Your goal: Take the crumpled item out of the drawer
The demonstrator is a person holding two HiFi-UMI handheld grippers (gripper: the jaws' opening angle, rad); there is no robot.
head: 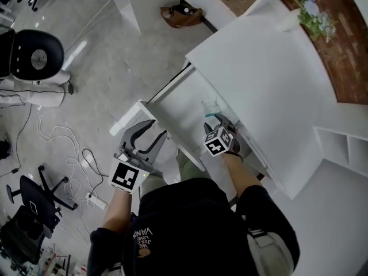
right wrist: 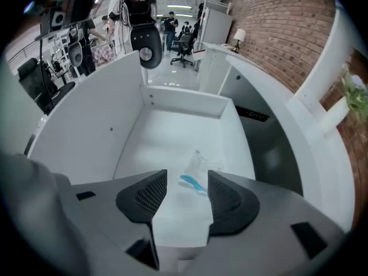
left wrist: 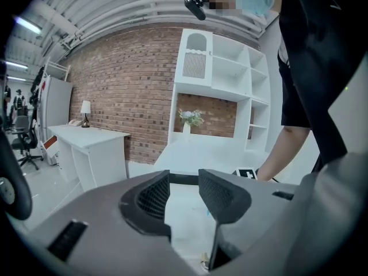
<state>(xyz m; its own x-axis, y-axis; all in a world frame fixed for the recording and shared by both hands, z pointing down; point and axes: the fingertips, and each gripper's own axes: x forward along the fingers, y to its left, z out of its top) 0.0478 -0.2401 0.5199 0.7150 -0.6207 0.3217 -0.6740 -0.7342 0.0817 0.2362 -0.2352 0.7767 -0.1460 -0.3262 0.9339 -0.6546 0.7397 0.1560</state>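
The crumpled item (right wrist: 198, 167), clear plastic with a blue streak, lies on the floor of the open white drawer (right wrist: 184, 105). My right gripper (right wrist: 187, 195) hangs inside the drawer just short of the item, jaws open and nothing between the pads. In the head view the right gripper (head: 217, 121) reaches into the drawer (head: 178, 92), with the item (head: 210, 106) just ahead of its tips. My left gripper (head: 150, 132) is held outside the drawer at its left front corner, open and empty. In the left gripper view the left gripper (left wrist: 184, 190) points across the desk.
The white desk top (head: 264, 68) overhangs the drawer's far side, with a flower vase (head: 313, 13) near the brick wall. A black office chair (head: 34, 53), floor cables (head: 63, 148) and a brown bag (head: 181, 15) are on the floor to the left. A white shelf unit (left wrist: 218, 91) stands on the desk.
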